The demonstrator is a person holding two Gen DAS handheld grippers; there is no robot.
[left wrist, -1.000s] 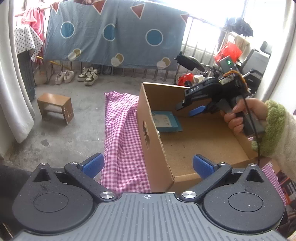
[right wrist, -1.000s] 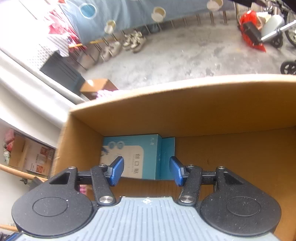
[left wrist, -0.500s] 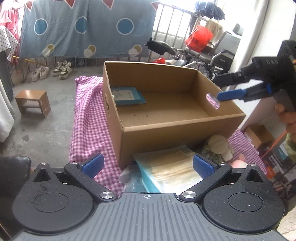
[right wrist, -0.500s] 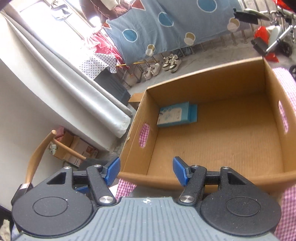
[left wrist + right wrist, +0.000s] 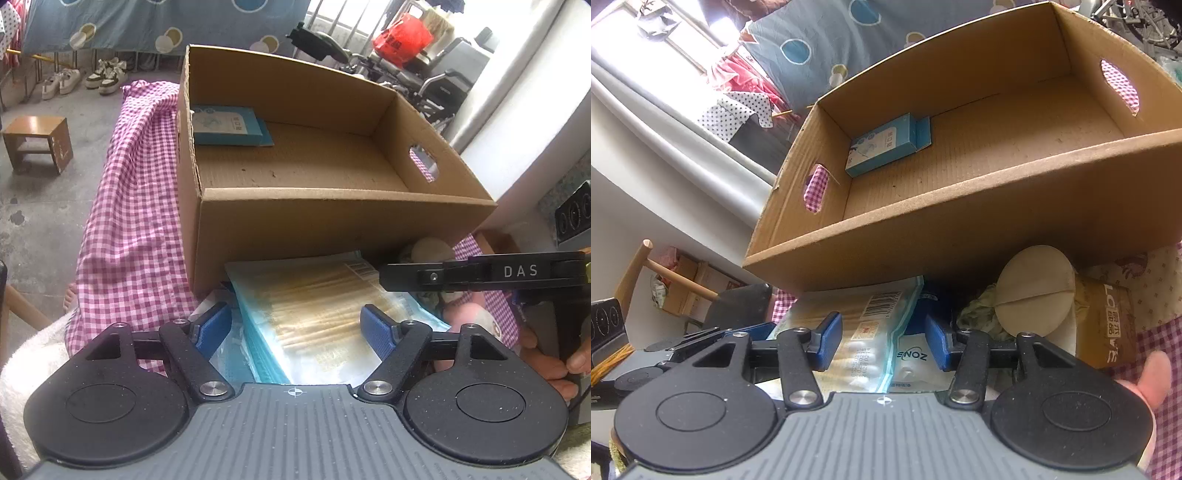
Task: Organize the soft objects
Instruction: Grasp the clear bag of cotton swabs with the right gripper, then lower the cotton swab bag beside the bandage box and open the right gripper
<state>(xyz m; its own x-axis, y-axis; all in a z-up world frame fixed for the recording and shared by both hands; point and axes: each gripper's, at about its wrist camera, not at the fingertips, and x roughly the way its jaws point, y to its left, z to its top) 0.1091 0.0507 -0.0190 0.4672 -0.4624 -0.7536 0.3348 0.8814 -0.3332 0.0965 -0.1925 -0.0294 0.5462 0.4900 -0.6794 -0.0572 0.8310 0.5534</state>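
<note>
Soft packets are heaped on the checked cloth right at the near wall of the cardboard box, and both grippers are over them now; the clear bag of pale sticks lies flat with its far end tucked against the box, and the left gripper hangs over it, blue fingers closing but well apart either side of the bag, not pressing on it; the right gripper comes in from the other side, its fingers closing too, about halfway, with the barcoded end of the bag and a white pouch between them, and no squeeze to be seen; just beside sits a tan roll pack, round end facing out, with a bit of greenish fabric next to it; inside the box, only a blue carton lies flat in the far left corner
</note>
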